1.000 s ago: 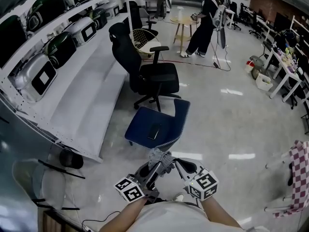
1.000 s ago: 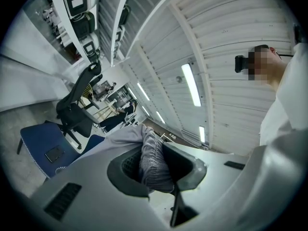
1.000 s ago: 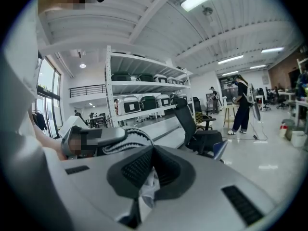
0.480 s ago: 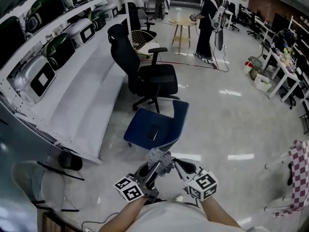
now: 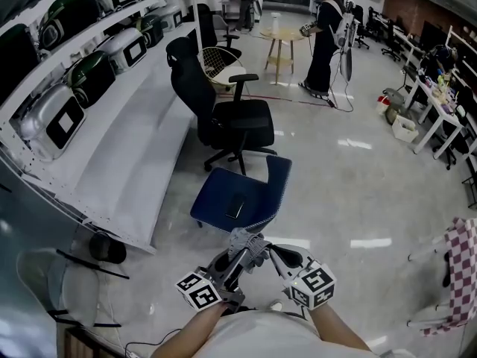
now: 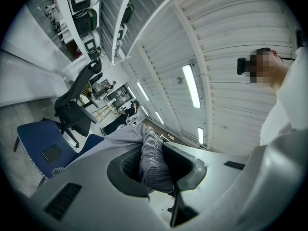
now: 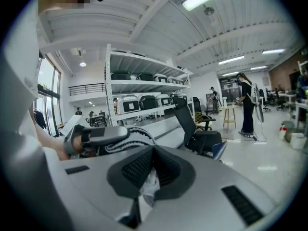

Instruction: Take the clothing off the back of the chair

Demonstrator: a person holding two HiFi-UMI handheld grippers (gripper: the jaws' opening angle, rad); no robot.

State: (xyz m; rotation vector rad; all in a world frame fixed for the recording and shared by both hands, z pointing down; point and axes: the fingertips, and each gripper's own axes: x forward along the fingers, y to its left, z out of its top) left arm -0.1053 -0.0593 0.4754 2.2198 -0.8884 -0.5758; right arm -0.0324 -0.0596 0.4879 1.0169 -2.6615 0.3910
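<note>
A small bunch of grey patterned clothing (image 5: 249, 243) hangs in the air between my two grippers, close to the person's body. In the head view my left gripper (image 5: 238, 256) and right gripper (image 5: 270, 255) meet at the cloth from either side. The left gripper view has the left gripper (image 6: 155, 171) shut on a grey striped fold (image 6: 153, 160). In the right gripper view the right gripper (image 7: 149, 173) is shut on a pale bit of the same cloth (image 7: 148, 187). A low blue chair (image 5: 223, 185) stands just ahead, with a dark phone (image 5: 238, 203) on its seat.
A black office chair (image 5: 223, 110) stands beyond the blue one. Long white shelves (image 5: 112, 140) with boxes run along the left. A person (image 5: 322, 36) stands far back by a small round table (image 5: 282, 36). A red-checked cloth (image 5: 463, 271) hangs on a rack at the right.
Both grippers and the held cloth have stayed put. The person in the background has stepped upright and shifted slightly to the right.
</note>
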